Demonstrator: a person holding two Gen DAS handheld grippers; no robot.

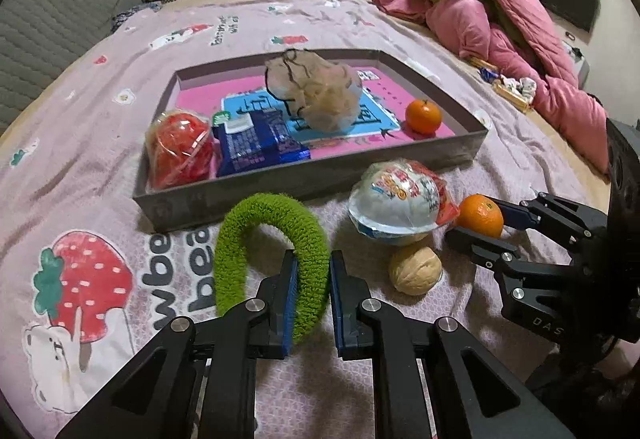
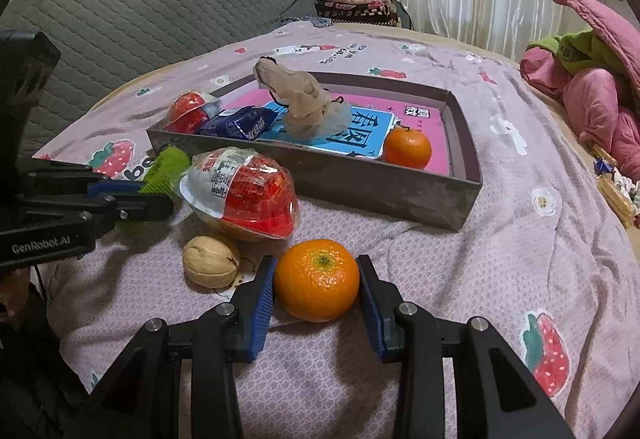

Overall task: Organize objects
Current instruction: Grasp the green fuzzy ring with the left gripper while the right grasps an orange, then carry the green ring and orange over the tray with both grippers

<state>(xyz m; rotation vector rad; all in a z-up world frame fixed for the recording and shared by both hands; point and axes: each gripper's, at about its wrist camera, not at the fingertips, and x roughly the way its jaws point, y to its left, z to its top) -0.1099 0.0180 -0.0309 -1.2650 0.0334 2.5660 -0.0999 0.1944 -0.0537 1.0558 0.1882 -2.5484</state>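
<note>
Jaws of left gripper [image 1: 311, 275] clamp green hair band [image 1: 272, 235] — right gripper [image 2: 317, 281] pinches a tangerine [image 2: 317, 279].

We have two fisheye views, each from a gripper's wrist looking forward and steeply down along its fingers at the bedspread [image 1: 120, 87], close in. Our left view faces the grey tray [image 1: 304, 191] head-on from its near long side, with the curtain beyond. Our right view sits further right, facing the tray [image 2: 384, 195] obliquely toward the grey headboard [image 2: 132, 11]. We see both share the tray, the wrapped snack [image 1: 396, 199] [image 2: 244, 191] and the walnut [image 1: 416, 271] [image 2: 211, 261], and each catches the other gripper at its edge
</note>
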